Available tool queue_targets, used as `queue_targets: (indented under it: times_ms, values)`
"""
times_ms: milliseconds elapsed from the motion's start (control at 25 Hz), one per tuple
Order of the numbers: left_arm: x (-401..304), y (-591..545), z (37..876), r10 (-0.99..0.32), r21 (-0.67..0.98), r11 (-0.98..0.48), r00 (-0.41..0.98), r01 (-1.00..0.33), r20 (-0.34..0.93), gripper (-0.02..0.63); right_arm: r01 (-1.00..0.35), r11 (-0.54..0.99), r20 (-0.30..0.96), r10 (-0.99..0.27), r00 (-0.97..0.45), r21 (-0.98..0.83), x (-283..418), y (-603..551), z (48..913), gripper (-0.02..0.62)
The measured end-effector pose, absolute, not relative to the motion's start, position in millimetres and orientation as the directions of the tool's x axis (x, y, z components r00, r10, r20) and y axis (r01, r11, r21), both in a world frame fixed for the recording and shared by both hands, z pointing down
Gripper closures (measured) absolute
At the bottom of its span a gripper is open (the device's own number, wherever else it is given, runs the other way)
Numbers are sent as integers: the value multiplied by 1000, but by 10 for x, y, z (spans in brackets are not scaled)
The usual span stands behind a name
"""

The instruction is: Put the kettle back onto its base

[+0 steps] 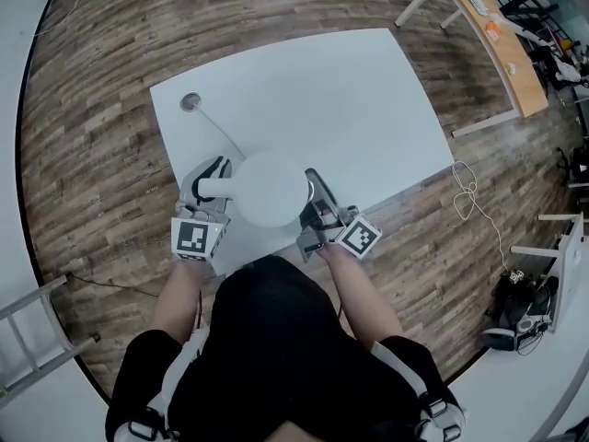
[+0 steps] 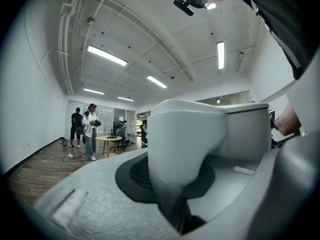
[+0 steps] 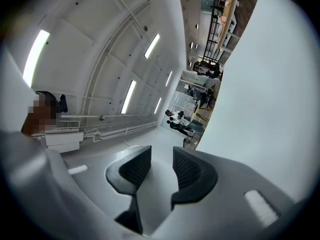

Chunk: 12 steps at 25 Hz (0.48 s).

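The white kettle stands near the front edge of the white table, seen from above. Its handle points left. My left gripper reaches round that handle. In the left gripper view the handle fills the space between the jaws, and the ribbed left pad shows bare beside it, so the gripper is open. My right gripper sits against the kettle's right side. Its jaws stand a little apart with nothing between them. The base is hidden under the kettle.
A thin white cable runs from a grommet in the table to the kettle. A wood-topped table stands at the far right, a ladder at the lower left. Loose cord lies on the floor. People stand far off.
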<state>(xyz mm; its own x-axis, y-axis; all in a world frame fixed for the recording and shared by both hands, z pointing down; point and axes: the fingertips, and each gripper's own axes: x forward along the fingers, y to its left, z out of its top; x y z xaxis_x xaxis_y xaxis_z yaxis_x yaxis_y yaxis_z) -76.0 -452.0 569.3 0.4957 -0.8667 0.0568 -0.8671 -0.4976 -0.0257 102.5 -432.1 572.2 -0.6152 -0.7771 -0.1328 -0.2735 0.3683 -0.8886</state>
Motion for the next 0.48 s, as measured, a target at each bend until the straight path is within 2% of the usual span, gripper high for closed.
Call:
queue_targets:
  times_ms: [80,480]
  values:
    - [-796,-4474,5690,-871,-45,-489,485,-871,74,525,-292,367,-128,-787,-604,-883,1084,-4265,5727,468]
    - [-964,-4137,5673,-873,-51,-482,475,-874,115,463,-379,351,-129,-856,-500,-856,1385,-3731,5617,463]
